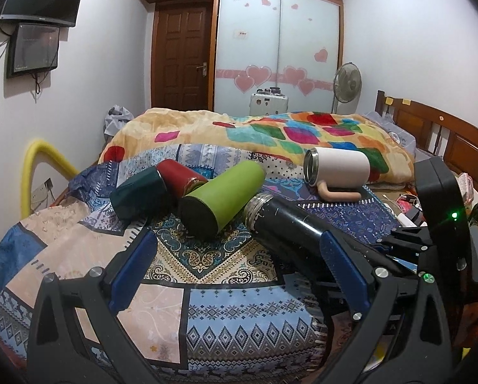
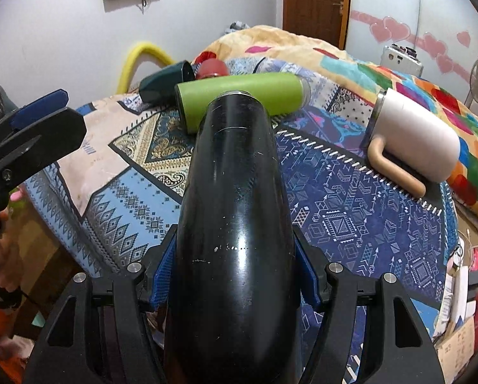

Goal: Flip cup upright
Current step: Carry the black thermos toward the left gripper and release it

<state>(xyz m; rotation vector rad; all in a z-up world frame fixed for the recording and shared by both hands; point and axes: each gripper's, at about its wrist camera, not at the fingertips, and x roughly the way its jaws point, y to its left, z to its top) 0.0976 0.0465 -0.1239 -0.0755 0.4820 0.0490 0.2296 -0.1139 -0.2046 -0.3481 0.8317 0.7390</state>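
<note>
Right fingers [image 2: 235, 275] clamp black flask [image 2: 235, 192]; left fingers [image 1: 235, 268] wide; patchwork bedspread [image 1: 239, 307], possibly bedroom.

The black flask [image 2: 235, 211] is glossy and scuffed, with a bare metal mouth. The green cup [image 1: 223, 196] and white mug [image 2: 414, 137] look matt; the patterned bedspread [image 1: 207, 291] is cloth.
</note>
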